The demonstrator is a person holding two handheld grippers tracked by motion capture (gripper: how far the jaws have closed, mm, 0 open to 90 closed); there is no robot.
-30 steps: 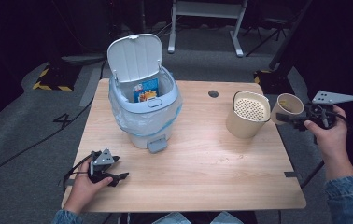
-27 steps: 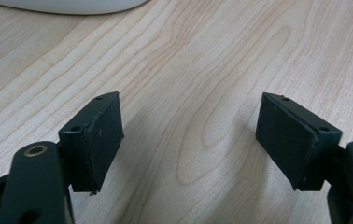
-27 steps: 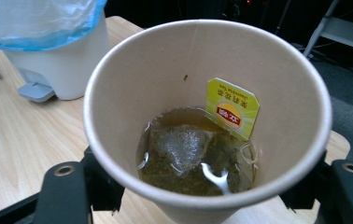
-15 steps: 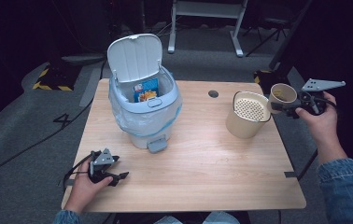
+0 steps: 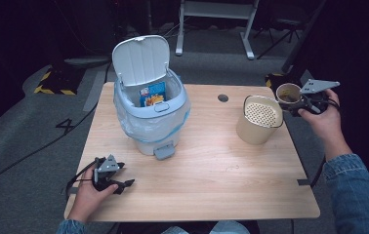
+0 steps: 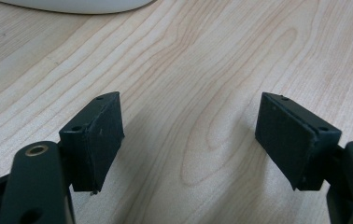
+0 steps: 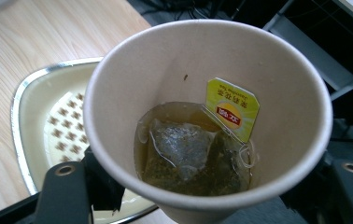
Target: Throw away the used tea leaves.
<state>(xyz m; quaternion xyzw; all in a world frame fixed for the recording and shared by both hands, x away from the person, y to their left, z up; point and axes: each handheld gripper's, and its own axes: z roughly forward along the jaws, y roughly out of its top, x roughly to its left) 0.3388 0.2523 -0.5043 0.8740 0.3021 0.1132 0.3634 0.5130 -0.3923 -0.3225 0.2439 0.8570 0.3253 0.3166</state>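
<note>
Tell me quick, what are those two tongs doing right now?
Left tongs: open, empty, low over the table.
Right tongs: shut on the paper cup, which holds tea and a teabag.

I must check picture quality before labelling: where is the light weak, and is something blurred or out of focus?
High view: the table is lit, the floor around it falls into darkness. Left gripper view: wood grain sharp, soft shadows under the left hand-held gripper. Right gripper view: the paper cup and tea bag are sharp; the strainer container behind is slightly soft.
</note>
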